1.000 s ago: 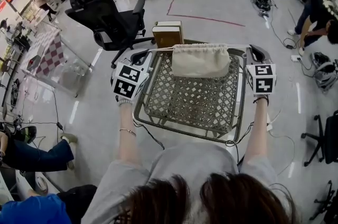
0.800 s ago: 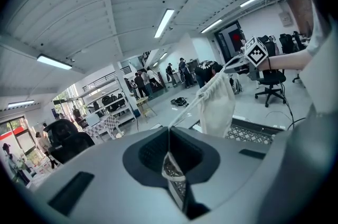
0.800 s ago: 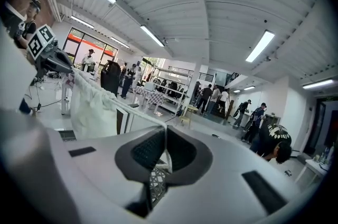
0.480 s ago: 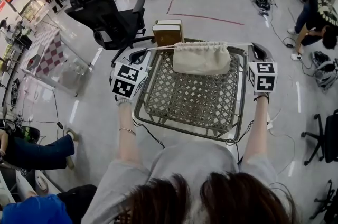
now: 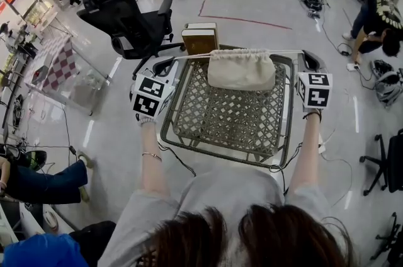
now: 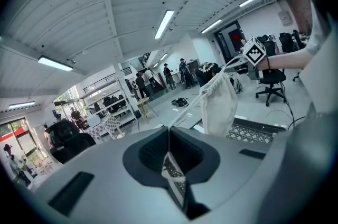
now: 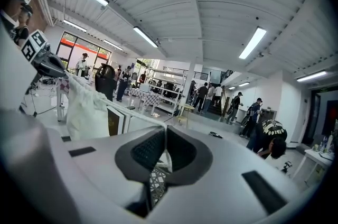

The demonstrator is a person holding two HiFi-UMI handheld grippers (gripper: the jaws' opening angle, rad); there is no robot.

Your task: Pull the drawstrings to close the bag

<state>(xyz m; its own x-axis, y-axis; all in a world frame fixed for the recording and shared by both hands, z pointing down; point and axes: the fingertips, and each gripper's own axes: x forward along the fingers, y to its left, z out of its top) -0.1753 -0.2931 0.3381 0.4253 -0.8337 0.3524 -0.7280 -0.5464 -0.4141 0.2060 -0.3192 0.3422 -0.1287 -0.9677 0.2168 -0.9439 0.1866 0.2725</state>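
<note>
- Head view: the bag (image 5: pixel 241 69) sits at the far edge of the lattice table (image 5: pixel 227 118), in the upper middle of the frame. Its mouth is gathered into tight folds, so the closing looks nearly or fully done. At most a last tug and letting go seem left. The drawstring (image 5: pixel 192 56) runs taut sideways to the left gripper (image 5: pixel 167 63) and the right gripper (image 5: pixel 307 58).
- Left gripper view: the left gripper (image 6: pixel 169 136) is clenched on the drawstring (image 6: pixel 190 106), which rises to the cream cloth bag (image 6: pixel 219 104) at right of centre. The bag hangs puckered at the top.
- Right gripper view: the right gripper (image 7: pixel 166 136) is likewise clamped on its drawstring (image 7: pixel 134 112), with the bag (image 7: pixel 87 109) at the left.
</note>
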